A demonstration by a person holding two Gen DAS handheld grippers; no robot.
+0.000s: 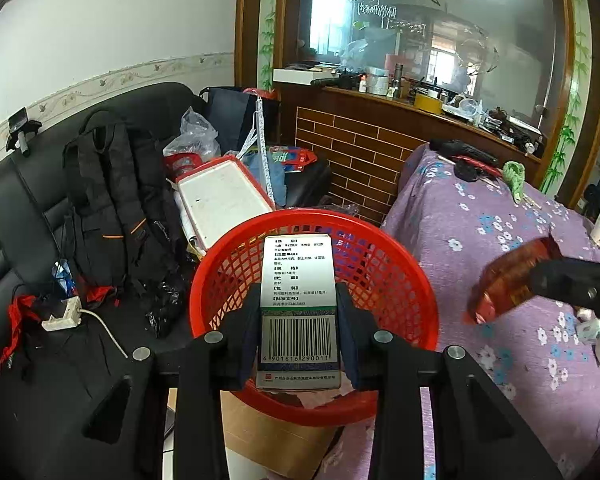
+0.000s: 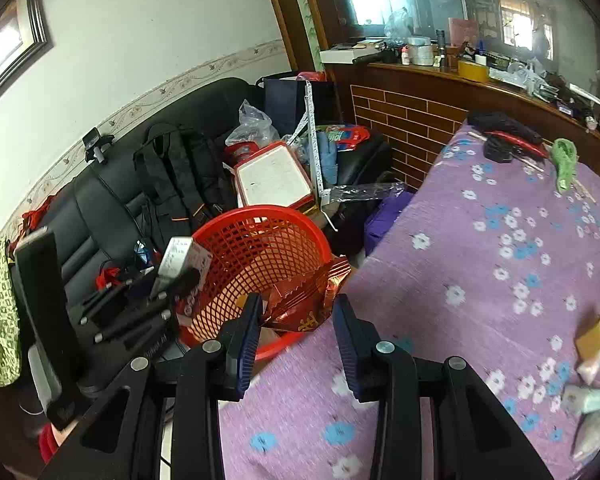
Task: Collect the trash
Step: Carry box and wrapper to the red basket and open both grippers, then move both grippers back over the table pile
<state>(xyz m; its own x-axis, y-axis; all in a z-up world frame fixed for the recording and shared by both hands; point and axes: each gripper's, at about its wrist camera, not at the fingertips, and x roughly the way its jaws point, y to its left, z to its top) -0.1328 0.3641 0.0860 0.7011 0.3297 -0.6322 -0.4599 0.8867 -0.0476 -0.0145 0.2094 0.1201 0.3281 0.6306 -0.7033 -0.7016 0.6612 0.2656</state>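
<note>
My left gripper (image 1: 299, 320) is shut on a white and green medicine box (image 1: 299, 304) with a barcode, held above a red mesh basket (image 1: 404, 292). The basket also shows in the right wrist view (image 2: 260, 256), beside the purple flowered table (image 2: 480, 280). My right gripper (image 2: 296, 332) is open, its jaws apart; a shiny red and gold wrapper (image 2: 304, 300) hangs between its fingertips over the basket's rim, seemingly loose. In the left wrist view the right gripper (image 1: 572, 280) and wrapper (image 1: 508, 280) are blurred at the right. More scraps (image 2: 596, 364) lie at the table's right edge.
A black sofa (image 1: 28, 208) holds a black backpack (image 1: 116, 200), a white and red box (image 1: 220, 200) and bags. A brick-faced counter (image 1: 360, 148) with clutter stands behind. A green cloth (image 2: 564, 160) and dark items (image 2: 504, 136) lie at the table's far end.
</note>
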